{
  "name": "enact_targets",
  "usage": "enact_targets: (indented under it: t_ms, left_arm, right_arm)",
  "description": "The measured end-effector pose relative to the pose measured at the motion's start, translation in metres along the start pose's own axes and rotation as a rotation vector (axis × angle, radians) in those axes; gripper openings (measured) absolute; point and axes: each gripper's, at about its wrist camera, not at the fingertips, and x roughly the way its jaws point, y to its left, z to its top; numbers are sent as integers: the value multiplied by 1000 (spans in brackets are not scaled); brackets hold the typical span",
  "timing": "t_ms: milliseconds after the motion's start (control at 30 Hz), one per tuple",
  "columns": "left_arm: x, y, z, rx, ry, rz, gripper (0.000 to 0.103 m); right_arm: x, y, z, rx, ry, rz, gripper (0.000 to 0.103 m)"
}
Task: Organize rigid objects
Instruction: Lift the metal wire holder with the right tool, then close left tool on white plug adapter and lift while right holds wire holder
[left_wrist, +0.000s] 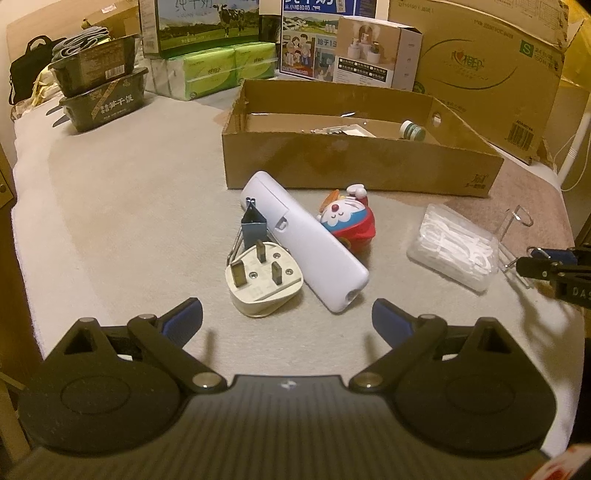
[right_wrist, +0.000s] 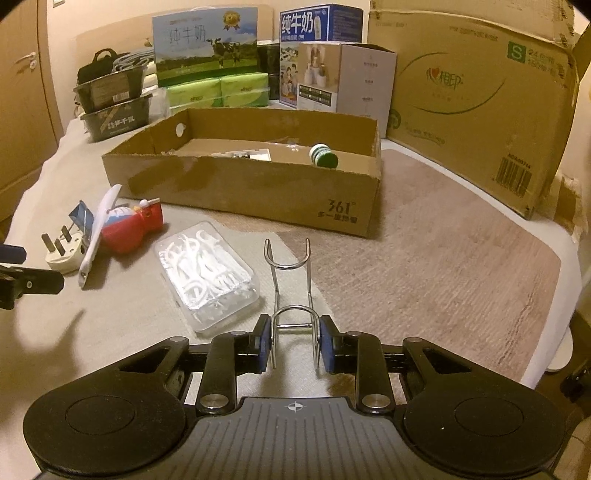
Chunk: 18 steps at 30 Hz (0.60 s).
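Note:
My left gripper (left_wrist: 287, 321) is open and empty, just short of a white plug (left_wrist: 263, 285) lying pins up. Behind the plug are a blue binder clip (left_wrist: 253, 226), a white remote (left_wrist: 303, 240) and a Doraemon toy (left_wrist: 349, 221). A clear box of floss picks (left_wrist: 454, 248) lies to the right. My right gripper (right_wrist: 294, 345) is closed around the near loop of a metal wire rack (right_wrist: 291, 284), its pads touching the wire on both sides. The open cardboard tray (right_wrist: 258, 188) stands behind, holding a small green bottle (right_wrist: 324, 156) and a flat white item.
Stacked black food trays (left_wrist: 99, 88), green tissue packs (left_wrist: 218, 70), milk cartons and a large cardboard box (right_wrist: 476, 99) line the back. The right gripper shows at the right edge of the left wrist view (left_wrist: 554, 267). The surface's edge runs along the right.

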Motion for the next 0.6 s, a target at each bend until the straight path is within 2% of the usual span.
enact_targets:
  t_ms: [233,400,600]
  left_arm:
    - [5,8,1,14,-9,21,96]
    - [13,13,7,20,-20,44,90]
    - [29,16,12,31,-18,38,78]
  right_arm:
    - [-11,-4,8,22,-30,-6,27]
    - [-12,-5,15,28,-36,-10,27]
    - [-6,-3,17,29,-25,-6,27]
